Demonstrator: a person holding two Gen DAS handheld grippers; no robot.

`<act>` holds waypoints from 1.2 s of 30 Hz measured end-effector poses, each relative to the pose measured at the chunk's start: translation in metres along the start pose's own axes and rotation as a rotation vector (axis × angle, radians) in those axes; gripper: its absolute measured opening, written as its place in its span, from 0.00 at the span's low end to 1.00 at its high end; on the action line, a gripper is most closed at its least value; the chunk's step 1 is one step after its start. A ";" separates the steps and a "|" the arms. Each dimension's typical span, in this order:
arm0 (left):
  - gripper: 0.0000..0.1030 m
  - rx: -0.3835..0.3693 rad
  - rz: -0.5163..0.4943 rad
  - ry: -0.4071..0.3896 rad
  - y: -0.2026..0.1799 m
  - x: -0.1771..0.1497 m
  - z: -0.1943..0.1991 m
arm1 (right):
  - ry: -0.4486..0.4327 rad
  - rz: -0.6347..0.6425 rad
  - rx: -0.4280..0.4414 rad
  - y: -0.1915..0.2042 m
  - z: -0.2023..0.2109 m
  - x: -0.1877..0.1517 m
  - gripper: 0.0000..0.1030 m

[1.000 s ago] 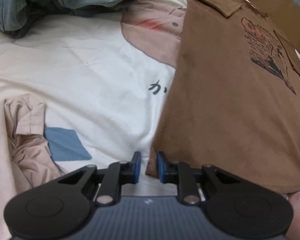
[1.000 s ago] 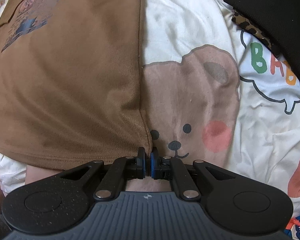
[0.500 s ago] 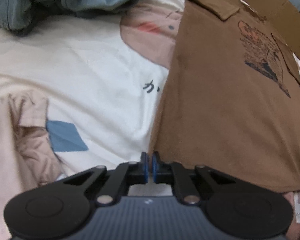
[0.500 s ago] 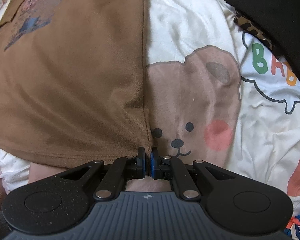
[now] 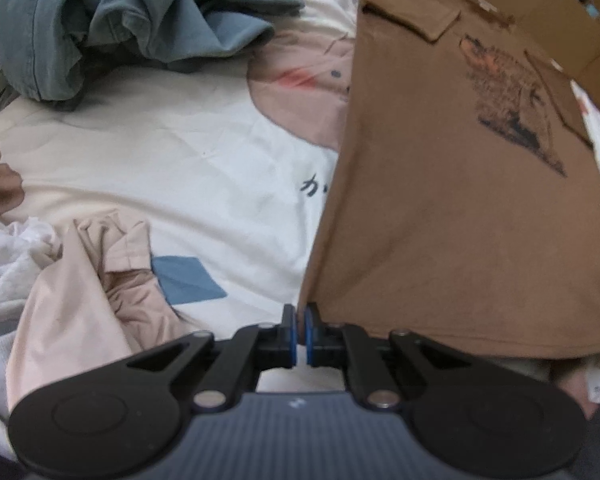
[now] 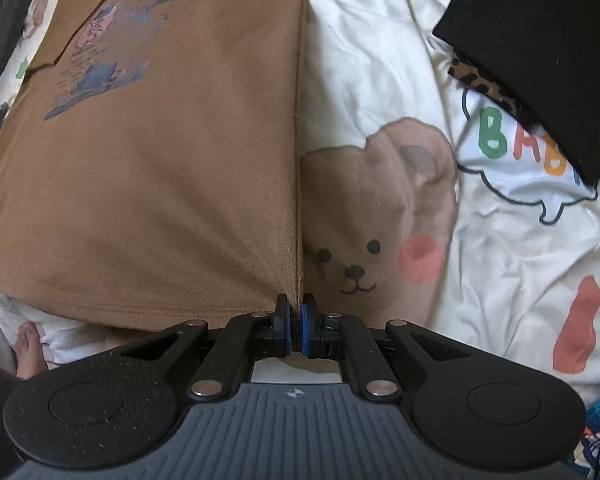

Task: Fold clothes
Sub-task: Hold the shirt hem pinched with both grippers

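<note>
The brown shirt [image 5: 460, 208] lies flat on the bed's cartoon bear sheet [image 5: 188, 152], sleeves already folded in so it forms a long panel; it fills the right half of the left wrist view and the left half of the right wrist view. The left claw [image 5: 301, 334], bottom centre of its frame, is pinched closed on the shirt's lower left hem corner. The right claw [image 6: 296, 330], bottom centre of its own frame, is likewise closed on the lower right hem corner. Holding both bottom corners keeps the hem taut and level, which looks like preparation for carrying it up toward the collar at the top of the frames. A crumpled blue-grey garment [image 5: 112, 20] sits upper left, a pink garment [image 5: 84, 300] lower left, and a black garment [image 6: 540, 52] upper right, all well apart from the fold.
</note>
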State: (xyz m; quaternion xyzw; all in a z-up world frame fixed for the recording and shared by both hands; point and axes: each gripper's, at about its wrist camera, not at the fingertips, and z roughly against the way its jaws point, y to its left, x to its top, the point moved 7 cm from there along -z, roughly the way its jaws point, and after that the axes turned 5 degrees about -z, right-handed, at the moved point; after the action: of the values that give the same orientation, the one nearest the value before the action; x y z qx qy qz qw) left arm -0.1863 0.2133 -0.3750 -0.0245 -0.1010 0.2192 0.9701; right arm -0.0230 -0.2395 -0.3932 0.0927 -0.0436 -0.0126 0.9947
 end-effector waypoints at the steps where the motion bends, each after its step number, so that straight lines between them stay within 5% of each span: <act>1: 0.04 -0.002 0.006 0.007 -0.001 0.000 -0.006 | 0.003 -0.006 0.002 0.000 -0.002 -0.003 0.02; 6: 0.06 -0.026 0.031 0.041 -0.004 -0.009 -0.029 | 0.016 -0.037 -0.024 -0.006 -0.014 -0.014 0.02; 14: 0.30 -0.085 0.100 0.009 0.013 -0.015 -0.031 | 0.028 -0.017 -0.069 -0.004 -0.021 -0.009 0.02; 20: 0.24 -0.086 0.126 -0.005 0.020 -0.011 -0.040 | 0.035 -0.018 -0.077 -0.004 -0.022 -0.010 0.03; 28: 0.18 -0.044 0.029 0.019 0.007 -0.012 -0.056 | 0.038 -0.016 -0.081 -0.005 -0.020 -0.008 0.03; 31: 0.27 -0.042 0.016 0.015 0.003 -0.012 -0.057 | 0.041 -0.016 -0.079 -0.005 -0.021 -0.008 0.03; 36: 0.25 -0.057 0.031 0.021 0.003 -0.013 -0.056 | 0.042 -0.033 -0.066 -0.003 -0.026 -0.007 0.03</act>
State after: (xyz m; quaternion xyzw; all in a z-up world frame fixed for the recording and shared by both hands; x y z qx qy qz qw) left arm -0.1879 0.2104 -0.4329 -0.0559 -0.0964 0.2309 0.9666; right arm -0.0276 -0.2379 -0.4198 0.0607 -0.0207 -0.0286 0.9975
